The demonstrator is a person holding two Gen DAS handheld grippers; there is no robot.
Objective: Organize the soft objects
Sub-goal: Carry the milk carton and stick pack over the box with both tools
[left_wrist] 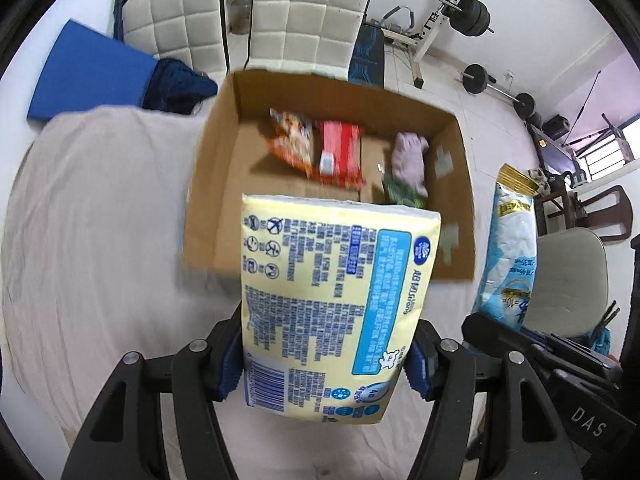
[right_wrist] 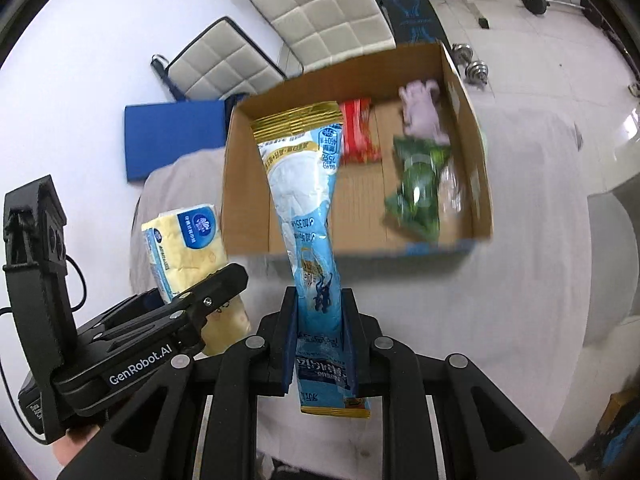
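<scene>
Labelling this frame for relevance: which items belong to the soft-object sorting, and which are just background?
Job: tissue pack in left gripper; blue pouch in right gripper; box holding orange bag, red packet, purple cloth, green bag.

Background: chairs, blue mat, weight bench, dumbbells.

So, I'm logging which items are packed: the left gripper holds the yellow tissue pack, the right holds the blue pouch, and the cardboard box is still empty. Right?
Not quite: the cardboard box is not empty. The right wrist view shows a red packet, a green bag and a purple soft item inside. The left gripper does hold the yellow tissue pack, the right gripper the blue pouch.
</scene>
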